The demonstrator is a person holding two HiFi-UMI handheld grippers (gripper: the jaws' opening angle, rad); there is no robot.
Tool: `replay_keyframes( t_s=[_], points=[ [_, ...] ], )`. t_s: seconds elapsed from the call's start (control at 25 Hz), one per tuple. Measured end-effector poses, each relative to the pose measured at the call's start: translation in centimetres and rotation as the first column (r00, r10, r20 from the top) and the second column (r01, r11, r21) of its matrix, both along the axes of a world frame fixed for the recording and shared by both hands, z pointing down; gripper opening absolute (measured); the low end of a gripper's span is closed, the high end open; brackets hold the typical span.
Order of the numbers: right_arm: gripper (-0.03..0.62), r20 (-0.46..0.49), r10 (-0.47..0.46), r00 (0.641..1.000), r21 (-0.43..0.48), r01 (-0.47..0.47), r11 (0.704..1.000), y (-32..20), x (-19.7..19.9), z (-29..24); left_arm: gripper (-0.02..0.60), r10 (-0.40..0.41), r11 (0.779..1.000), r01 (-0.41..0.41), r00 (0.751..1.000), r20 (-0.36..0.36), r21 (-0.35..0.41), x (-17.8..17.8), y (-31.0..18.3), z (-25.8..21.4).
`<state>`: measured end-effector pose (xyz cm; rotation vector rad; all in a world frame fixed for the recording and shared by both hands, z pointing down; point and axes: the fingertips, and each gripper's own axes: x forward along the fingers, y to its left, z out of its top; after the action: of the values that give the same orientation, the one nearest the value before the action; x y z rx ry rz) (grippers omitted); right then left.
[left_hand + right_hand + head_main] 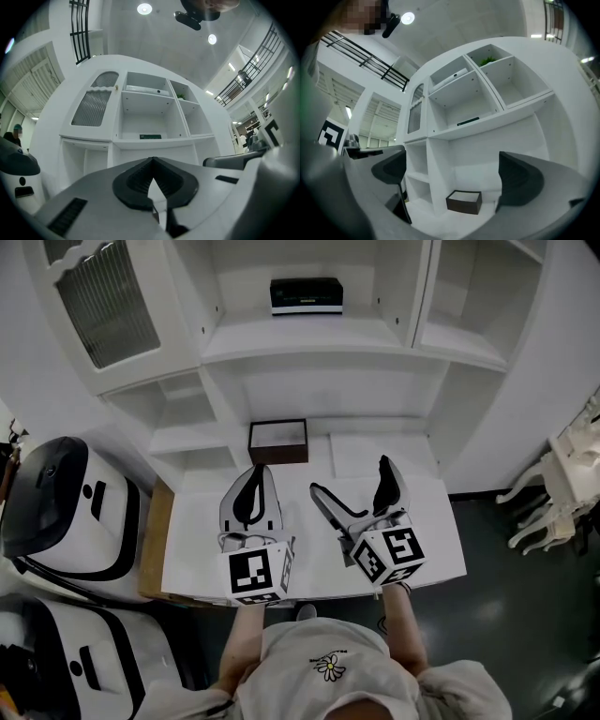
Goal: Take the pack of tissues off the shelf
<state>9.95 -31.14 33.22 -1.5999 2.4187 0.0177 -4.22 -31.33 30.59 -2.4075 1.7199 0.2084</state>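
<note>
The pack of tissues (306, 295) is a dark, flat box lying on the middle shelf of the white shelf unit; it also shows small in the left gripper view as the pack (150, 137) and in the right gripper view as the pack (468, 122). Both grippers hover over the white counter (441, 521) below, well short of the pack. My left gripper (251, 486) is shut with nothing in it, its dark pads (136, 180) pressed together. My right gripper (352, 482) stands wide open and empty, and its pads (518, 180) frame the lower shelf space.
A dark brown open box (277, 441) with a white inside sits at the back of the counter, just beyond the grippers. White rounded machines (66, 512) stand at the left, a white chair (562, 484) at the right. A ribbed-glass cabinet door (98, 301) is at the upper left.
</note>
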Motion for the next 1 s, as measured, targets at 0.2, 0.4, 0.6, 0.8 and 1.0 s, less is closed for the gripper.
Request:
replay_keyframes(
  t_s=[0.2,0.4,0.6,0.8,1.0],
  points=[
    [0.591,-0.028,-0.024,0.999,-0.002,0.024,1.000,-0.7,0.0,-1.1,0.000,-0.007,1.000,0.007,1.000,-0.001,0.004,-0.5,-0.6,-0.3],
    [0.591,-0.089,-0.061,0.994,0.078,0.068,0.995,-1.8,-0.2,-6.3,0.000,-0.023,1.000,0.023,1.000,0.008,-0.006,-1.5,-1.3,0.1],
    [0.591,-0.135,-0.111,0.985,0.128,0.129,0.983,-6.1,0.1,-14.2,0.000,-0.031,1.000,0.031,1.000,0.003,0.000,-2.4,-2.3,-0.3],
    [0.591,-0.154,-0.181,0.971,0.023,0.186,0.982,-12.9,-0.1,-19.2,0.000,-0.039,0.999,0.039,0.999,-0.010,-0.008,-3.3,-3.0,-0.1],
    [0.591,-0.160,-0.235,0.959,-0.155,0.211,0.965,-20.5,-0.5,-20.8,0.000,-0.046,0.998,0.045,0.998,-0.033,-0.039,-3.9,-4.1,1.0]
  ],
)
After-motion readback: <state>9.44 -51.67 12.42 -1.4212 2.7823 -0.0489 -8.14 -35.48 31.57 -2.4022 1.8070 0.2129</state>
